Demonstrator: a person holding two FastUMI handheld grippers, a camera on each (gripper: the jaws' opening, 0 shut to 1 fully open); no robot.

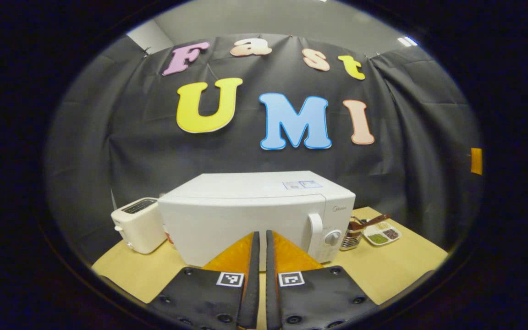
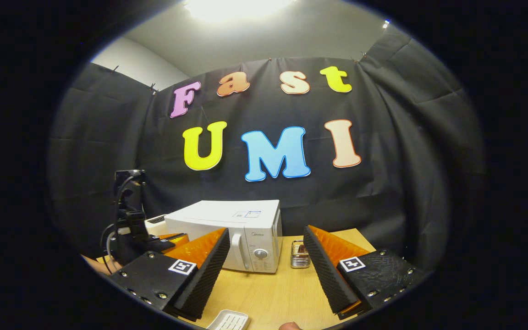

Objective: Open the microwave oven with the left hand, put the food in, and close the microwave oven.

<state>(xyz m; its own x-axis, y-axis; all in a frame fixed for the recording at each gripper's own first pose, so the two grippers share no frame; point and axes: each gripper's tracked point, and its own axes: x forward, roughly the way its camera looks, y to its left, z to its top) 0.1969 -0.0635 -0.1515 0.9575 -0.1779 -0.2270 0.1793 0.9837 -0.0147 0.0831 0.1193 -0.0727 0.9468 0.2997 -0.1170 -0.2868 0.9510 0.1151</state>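
microwave (image 1: 250,215): white smooth box, door shut, near the back edge of the wood surface (image 1: 397,268)
left gripper (image 1: 262,238): ribbed pads together, empty
right gripper (image 2: 266,250): spread apart, bare surface between

Microwave (image 1: 255,215): white, boxy, standing upright on the pale wooden table (image 1: 397,270), back toward the black cloth wall. Door (image 1: 236,229) shut, plain white front, flush with the body. Vertical white handle (image 1: 315,231) at the door's right edge; just right of it a control panel with a round knob (image 1: 332,237). Small stickers on the top near the right rear. In the right gripper view the microwave (image 2: 227,229) sits left of centre, seen from its right front corner, handle (image 2: 241,250) and knob (image 2: 260,253) facing the camera. Food: possibly the white dish (image 2: 228,320) at the table's near edge, cut off and hard to make out.
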